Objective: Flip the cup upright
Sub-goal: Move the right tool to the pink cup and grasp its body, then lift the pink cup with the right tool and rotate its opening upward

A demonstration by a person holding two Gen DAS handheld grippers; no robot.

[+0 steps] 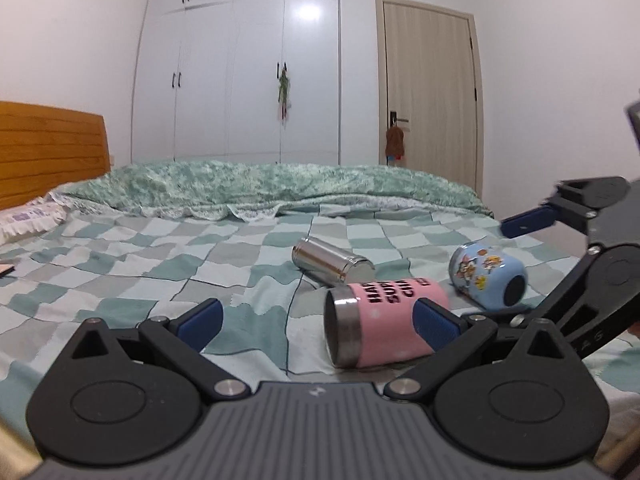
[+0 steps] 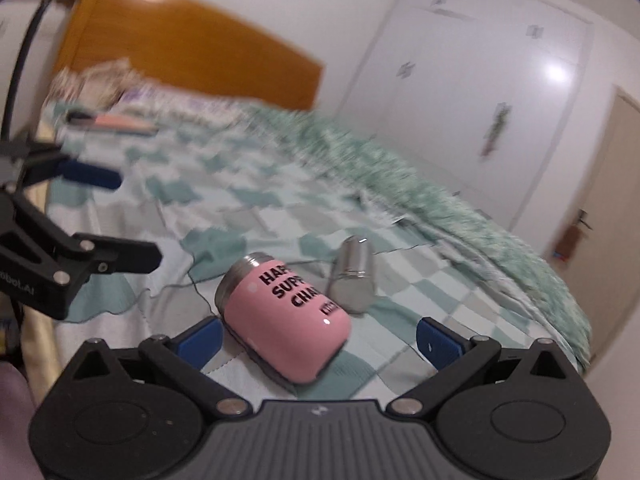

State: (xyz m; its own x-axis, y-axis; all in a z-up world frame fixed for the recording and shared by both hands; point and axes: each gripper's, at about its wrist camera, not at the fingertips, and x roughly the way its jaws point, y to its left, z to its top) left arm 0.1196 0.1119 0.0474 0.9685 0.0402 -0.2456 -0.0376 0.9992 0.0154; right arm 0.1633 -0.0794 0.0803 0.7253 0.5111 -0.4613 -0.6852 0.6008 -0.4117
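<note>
The pink cup (image 2: 285,316) lies on its side on the bed (image 2: 420,280), right in front of the right hand-held gripper (image 2: 320,340), whose fingers are wide apart, and the left hand-held gripper (image 1: 318,326) is apart too.

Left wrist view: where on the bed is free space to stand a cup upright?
Free: checkered sheet left of the steel cup, before the green quilt. Crowded: right side, with pink cup and blue cup close together.
</note>
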